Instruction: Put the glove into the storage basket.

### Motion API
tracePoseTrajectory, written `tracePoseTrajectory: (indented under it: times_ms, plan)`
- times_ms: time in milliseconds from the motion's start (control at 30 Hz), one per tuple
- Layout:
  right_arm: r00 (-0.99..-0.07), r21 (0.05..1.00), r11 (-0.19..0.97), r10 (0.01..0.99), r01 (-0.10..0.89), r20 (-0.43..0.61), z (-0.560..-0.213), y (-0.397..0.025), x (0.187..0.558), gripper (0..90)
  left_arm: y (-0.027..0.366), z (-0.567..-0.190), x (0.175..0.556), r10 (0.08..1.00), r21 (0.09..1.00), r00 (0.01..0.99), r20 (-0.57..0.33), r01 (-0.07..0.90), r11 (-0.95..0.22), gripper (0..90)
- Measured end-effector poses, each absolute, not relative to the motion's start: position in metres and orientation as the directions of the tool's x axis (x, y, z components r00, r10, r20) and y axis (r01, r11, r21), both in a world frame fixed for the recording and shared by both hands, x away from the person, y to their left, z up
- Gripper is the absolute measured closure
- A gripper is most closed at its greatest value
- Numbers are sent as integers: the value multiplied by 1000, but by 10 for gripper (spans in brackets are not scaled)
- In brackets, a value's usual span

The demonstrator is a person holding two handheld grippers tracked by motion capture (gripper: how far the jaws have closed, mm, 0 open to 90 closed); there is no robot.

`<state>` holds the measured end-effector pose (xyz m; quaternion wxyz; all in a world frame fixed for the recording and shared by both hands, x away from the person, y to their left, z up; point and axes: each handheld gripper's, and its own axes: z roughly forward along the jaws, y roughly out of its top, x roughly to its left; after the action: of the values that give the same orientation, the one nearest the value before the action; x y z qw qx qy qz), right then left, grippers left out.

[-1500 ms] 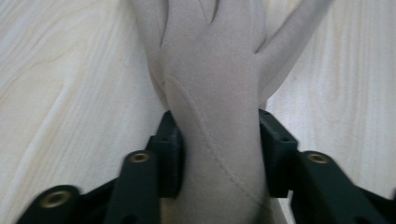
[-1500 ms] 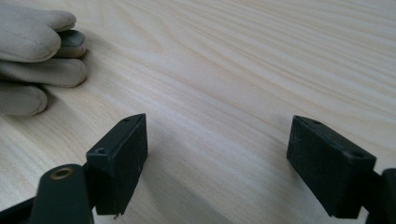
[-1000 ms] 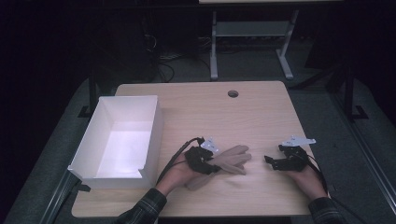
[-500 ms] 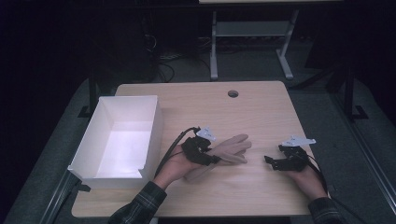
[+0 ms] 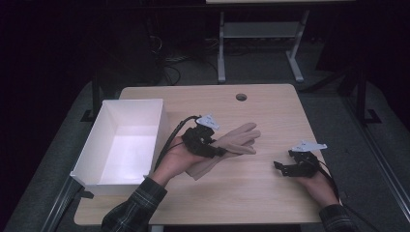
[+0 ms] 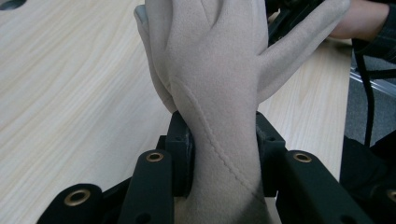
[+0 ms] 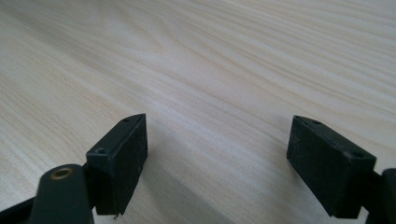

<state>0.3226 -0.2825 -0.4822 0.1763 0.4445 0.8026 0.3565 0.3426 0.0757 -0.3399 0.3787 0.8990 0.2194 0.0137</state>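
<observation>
The left gripper [image 5: 216,151] clamps the beige glove [image 5: 237,140] at its wrist; its fingers point right and away. The right gripper [image 5: 279,167] rests open.

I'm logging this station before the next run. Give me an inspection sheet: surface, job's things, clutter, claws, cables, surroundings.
Surface: light wooden table with a round hole near the far edge.
Job's things: beige glove gripped at the wrist; its fingers point toward the right claw. White box at the table's left edge, nothing seen inside.
Clutter: nothing seen.
Claws: left claw shut on the glove; right claw open, low over bare wood.
Cables: a black cable loops from the left claw past the box; another trails from the right claw.
Surroundings: dark room, grey floor, metal table legs behind.
</observation>
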Motion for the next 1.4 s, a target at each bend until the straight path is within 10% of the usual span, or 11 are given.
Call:
tracePoseTrajectory:
  times_ms: [1400]
  plan:
    - [-542,730,350,840,587,34,-482,-282,323,201,219,-277,349,645,756,760,-80,468,-458,657]
